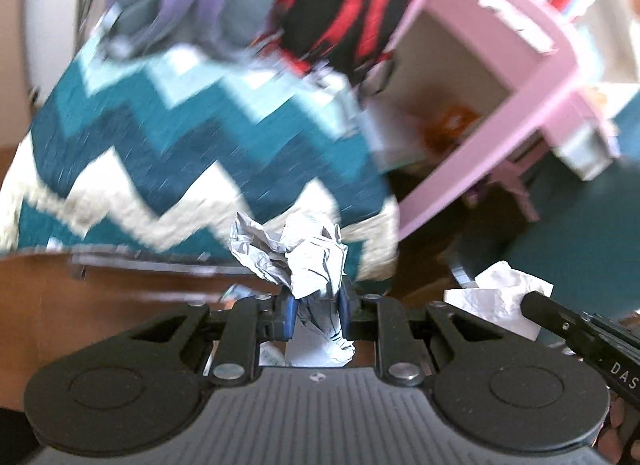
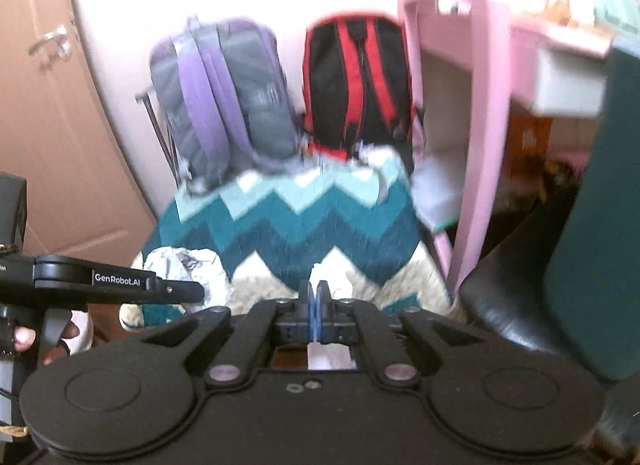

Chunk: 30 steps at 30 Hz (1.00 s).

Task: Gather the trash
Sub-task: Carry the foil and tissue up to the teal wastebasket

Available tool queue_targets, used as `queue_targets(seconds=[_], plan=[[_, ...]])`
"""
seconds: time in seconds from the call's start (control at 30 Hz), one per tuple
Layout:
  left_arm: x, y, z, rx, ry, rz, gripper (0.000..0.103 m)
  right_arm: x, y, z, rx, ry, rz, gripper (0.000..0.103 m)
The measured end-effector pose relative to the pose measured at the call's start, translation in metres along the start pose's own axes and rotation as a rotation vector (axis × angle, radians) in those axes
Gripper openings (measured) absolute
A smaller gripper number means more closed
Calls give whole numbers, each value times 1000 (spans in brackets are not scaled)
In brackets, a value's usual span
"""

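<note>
The left gripper pinches a crumpled paper ball. At three o'clock, the right gripper squeezes white paper.

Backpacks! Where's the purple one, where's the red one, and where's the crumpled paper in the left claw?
Purple backpack [image 2: 224, 93]: right wrist view, on its grey front panel.
Red backpack [image 2: 360, 77]: right wrist view, on its black middle between the red straps.
Crumpled paper [image 1: 308, 261]: left wrist view, on the white wad above the left claw [image 1: 318, 315].

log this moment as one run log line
left claw: shut on crumpled paper | right claw: shut on white paper scrap | backdrop: zigzag rug
</note>
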<state>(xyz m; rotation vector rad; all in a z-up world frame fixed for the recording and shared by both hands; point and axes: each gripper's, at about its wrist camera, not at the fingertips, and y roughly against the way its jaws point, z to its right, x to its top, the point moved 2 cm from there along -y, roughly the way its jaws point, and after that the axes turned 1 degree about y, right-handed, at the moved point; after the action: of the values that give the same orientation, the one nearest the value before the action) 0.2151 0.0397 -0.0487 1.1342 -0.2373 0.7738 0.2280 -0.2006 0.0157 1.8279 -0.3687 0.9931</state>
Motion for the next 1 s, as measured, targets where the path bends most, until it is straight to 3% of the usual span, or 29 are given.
queue_targets(seconds=[0.2,0.6,0.8,1.0], plan=[[20,48,72,-76,-133,110,20,31,65,12,-42,62,141,1],[74,107,241,-255,-384,258,20,108,174,87,-265,54,406,1],[89,107,329,-333,-485,277,20,129,205,141,-363,-6,473,1],[93,78,401,-393,-550,236,20,135,207,192,-453,-42,462,1]])
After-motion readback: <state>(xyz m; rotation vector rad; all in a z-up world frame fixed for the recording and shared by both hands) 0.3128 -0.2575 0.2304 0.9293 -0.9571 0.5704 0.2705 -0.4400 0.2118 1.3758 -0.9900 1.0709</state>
